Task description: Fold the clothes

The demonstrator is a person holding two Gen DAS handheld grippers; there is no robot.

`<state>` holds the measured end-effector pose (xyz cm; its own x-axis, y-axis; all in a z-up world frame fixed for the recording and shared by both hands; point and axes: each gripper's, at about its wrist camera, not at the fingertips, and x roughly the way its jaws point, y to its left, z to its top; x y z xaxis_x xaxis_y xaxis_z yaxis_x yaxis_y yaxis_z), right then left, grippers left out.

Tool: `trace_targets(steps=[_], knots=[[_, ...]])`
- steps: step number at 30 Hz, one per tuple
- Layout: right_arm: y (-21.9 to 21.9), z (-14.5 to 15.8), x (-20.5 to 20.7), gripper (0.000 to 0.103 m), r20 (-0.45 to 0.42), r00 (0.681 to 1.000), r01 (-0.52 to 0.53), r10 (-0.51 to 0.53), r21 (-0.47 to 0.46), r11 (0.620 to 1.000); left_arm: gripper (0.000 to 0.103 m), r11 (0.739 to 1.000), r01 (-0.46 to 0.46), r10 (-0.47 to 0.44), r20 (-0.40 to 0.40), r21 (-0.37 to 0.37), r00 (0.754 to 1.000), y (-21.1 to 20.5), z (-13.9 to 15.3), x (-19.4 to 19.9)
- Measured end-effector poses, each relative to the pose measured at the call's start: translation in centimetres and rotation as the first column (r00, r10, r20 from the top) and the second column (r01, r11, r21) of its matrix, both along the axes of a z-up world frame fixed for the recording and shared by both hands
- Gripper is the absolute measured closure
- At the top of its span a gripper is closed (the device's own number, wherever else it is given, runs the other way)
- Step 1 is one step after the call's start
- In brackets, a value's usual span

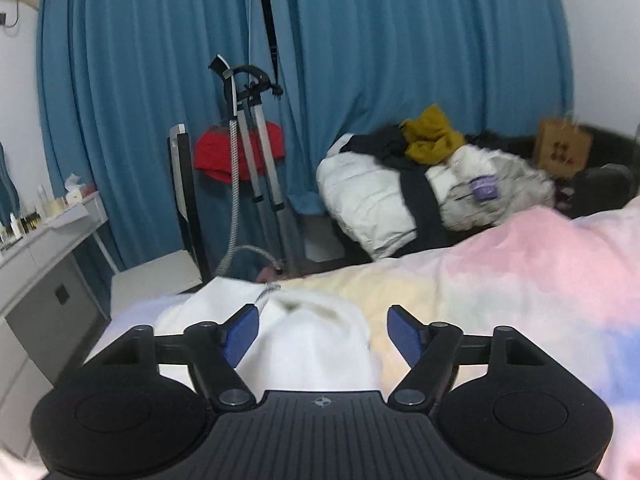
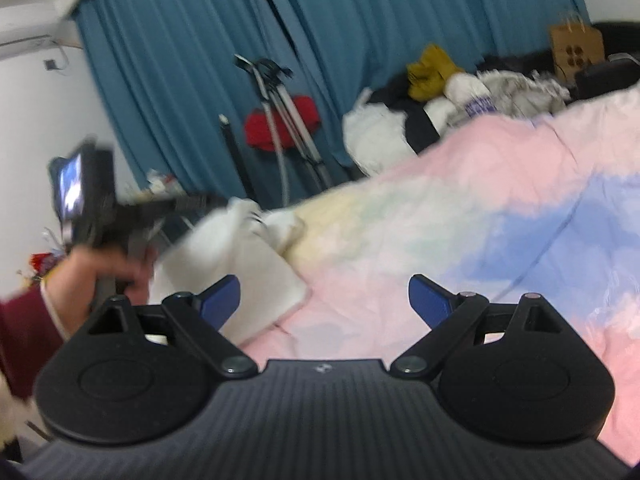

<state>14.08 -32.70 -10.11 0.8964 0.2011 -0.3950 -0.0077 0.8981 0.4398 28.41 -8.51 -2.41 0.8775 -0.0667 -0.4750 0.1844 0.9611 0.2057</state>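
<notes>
Left view: my left gripper (image 1: 322, 330) jaws are spread, gripping nothing, with the white garment (image 1: 316, 344) lying right between them, running lengthways away from me. Right view: my right gripper (image 2: 324, 300) gapes wide over the pastel duvet (image 2: 460, 216), garment (image 2: 240, 264) off past its left finger, so left's closer.

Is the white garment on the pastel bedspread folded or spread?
Cannot tell for sure. The white garment lies bunched on the pastel bedspread, not spread flat; the right wrist view is too blurred to show a fold.
</notes>
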Motion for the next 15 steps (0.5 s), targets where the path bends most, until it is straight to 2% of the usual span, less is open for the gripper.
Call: trace_targets(steps=[2,4,7,8,10,12,15], knots=[[-1.3,-1.0,0.5,0.01,-0.028,1.0,0.007,-0.007,0.017,1.0,0.047,0.999,-0.03,0.031,-0.031,0.036,0.999,-1.9,-1.0,3.8],[-2.2,-1.9,1.2,0.01,-0.042,0.999,0.019,-0.018,0.027,0.999,0.05,0.993,-0.076,0.082,-0.062,0.09,0.995,-3.4,-2.2,6.8],[-3.6,-2.9,2.0,0.01,-0.047,0.998,0.044,-0.042,0.042,0.998,0.085,0.978,-0.126,0.141,-0.082,0.165,0.987,-5.1,-3.5,9.9],[-4.0,-3.2,2.2,0.01,-0.05,0.997,0.056,-0.054,0.046,0.997,0.093,0.975,-0.127,0.145,-0.087,0.185,0.986,-5.5,-3.7,10.3],[-4.8,-3.6,2.5,0.01,-0.061,0.995,0.077,-0.073,0.059,0.995,0.098,0.967,-0.127,0.15,-0.091,0.219,0.985,-6.2,-4.0,10.8],[-5.4,-3.9,2.6,0.01,-0.065,0.994,0.089,-0.084,0.083,0.993,0.099,0.969,-0.119,0.135,-0.061,0.217,0.989,-6.5,-3.3,10.0],[-5.9,-3.9,2.1,0.01,-0.061,0.994,0.098,-0.092,0.106,0.99,0.1,0.984,-0.079,0.083,-0.019,0.162,0.996,-7.3,-0.9,7.9]])
